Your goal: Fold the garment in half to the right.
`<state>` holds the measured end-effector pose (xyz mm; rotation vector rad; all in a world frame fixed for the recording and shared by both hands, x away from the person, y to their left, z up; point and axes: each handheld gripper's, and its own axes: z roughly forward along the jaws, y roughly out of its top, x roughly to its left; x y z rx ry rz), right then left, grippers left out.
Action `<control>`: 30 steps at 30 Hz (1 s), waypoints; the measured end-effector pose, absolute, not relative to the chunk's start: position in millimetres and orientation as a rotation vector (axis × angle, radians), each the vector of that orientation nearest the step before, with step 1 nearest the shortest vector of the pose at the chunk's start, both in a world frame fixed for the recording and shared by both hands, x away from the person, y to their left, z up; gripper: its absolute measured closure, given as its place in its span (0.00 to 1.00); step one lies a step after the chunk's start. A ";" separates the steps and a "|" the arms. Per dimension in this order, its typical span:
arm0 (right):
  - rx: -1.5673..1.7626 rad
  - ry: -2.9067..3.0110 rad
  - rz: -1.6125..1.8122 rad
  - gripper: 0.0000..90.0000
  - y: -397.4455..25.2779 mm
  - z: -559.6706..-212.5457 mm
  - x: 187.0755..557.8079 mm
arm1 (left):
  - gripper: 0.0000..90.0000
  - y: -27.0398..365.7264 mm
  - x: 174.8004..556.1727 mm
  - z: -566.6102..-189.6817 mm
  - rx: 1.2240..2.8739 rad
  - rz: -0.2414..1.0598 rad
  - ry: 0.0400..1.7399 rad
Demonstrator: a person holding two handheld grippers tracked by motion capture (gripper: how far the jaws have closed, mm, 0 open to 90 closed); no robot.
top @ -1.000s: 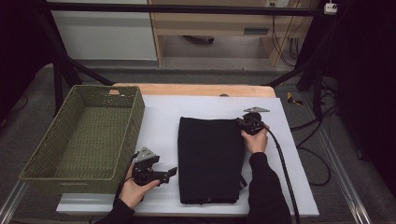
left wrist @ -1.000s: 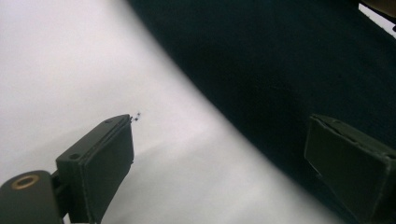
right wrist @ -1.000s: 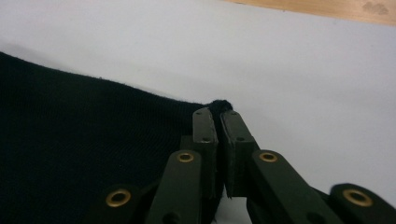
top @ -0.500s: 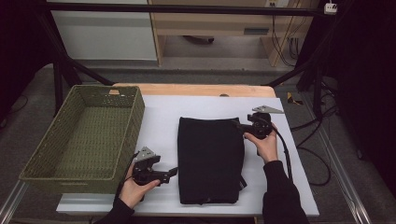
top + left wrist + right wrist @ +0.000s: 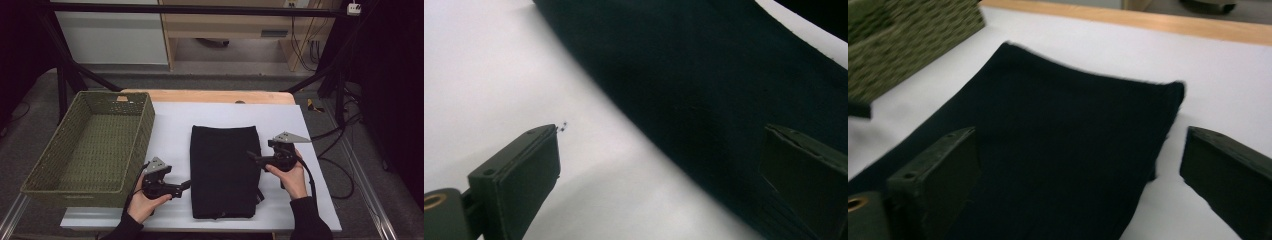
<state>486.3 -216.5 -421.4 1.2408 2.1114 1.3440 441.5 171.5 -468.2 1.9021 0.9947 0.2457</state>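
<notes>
Folded garment [image 5: 224,170], centre of the high view: black cloth, matt, fine even weave, no sheen; edges slightly fuzzy in the right gripper view [image 5: 1068,150]. Table cover [image 5: 310,130]: white, smooth, matt, paper- or sheet-like. Table edge [image 5: 210,96] above it: pale wood, smooth finish. Basket [image 5: 90,145] at left: olive-green woven material, coarse ribbed texture, matt. Left gripper [image 5: 186,185] and right gripper [image 5: 251,157]: black matt plastic-looking jaws; right carries a grey flat plate, dull finish.
</notes>
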 end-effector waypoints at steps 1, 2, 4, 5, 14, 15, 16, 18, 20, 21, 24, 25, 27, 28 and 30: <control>1.224 2.128 1.338 0.03 -217.1 -425.0 479.6 | 0.03 171.2 441.3 -468.0 1.906 0.248 0.992; 1.214 2.131 1.338 0.03 -217.8 -426.9 476.7 | 0.03 171.1 441.3 -468.0 1.905 0.247 0.992; 1.216 2.138 1.348 0.03 -220.3 -430.7 472.0 | 0.03 170.9 441.2 -467.8 1.903 0.248 0.991; 1.218 2.144 1.341 0.03 -221.6 -432.2 470.4 | 0.03 170.8 441.2 -467.7 1.901 0.249 0.993; 1.261 2.137 1.363 0.03 -233.3 -448.1 452.2 | 0.01 162.6 438.4 -463.7 1.918 0.238 0.959; 1.265 2.135 1.381 0.03 -234.2 -449.4 450.1 | 0.01 162.1 438.3 -463.2 1.917 0.236 0.960; 1.277 2.132 1.393 0.03 -234.5 -450.9 448.2 | 0.01 161.5 438.3 -462.5 1.916 0.234 0.961; 1.275 2.145 1.387 0.03 -234.8 -453.0 446.3 | 0.01 160.2 438.6 -461.2 1.917 0.233 0.958; 1.274 2.146 1.378 0.03 -235.3 -454.5 445.9 | 0.01 158.6 438.6 -459.9 1.919 0.225 0.956; 1.274 2.146 1.378 0.03 -235.3 -454.5 445.9 | 0.01 158.6 438.6 -459.9 1.919 0.225 0.956; 1.276 2.152 1.382 0.03 -234.4 -454.0 443.9 | 0.01 156.6 439.9 -456.5 1.925 0.213 0.946; 1.273 2.150 1.382 0.03 -234.4 -453.8 443.2 | 0.01 156.3 440.5 -455.7 1.929 0.212 0.943; 1.272 2.151 1.387 0.03 -234.5 -453.2 441.1 | 0.01 156.0 442.6 -454.3 1.937 0.219 0.940; 1.276 2.150 1.386 0.03 -234.6 -452.9 440.0 | 0.01 156.0 442.6 -454.3 1.937 0.219 0.940; 1.270 2.148 1.395 0.03 -235.1 -453.6 438.1 | 0.01 155.9 447.7 -452.6 1.932 0.219 0.951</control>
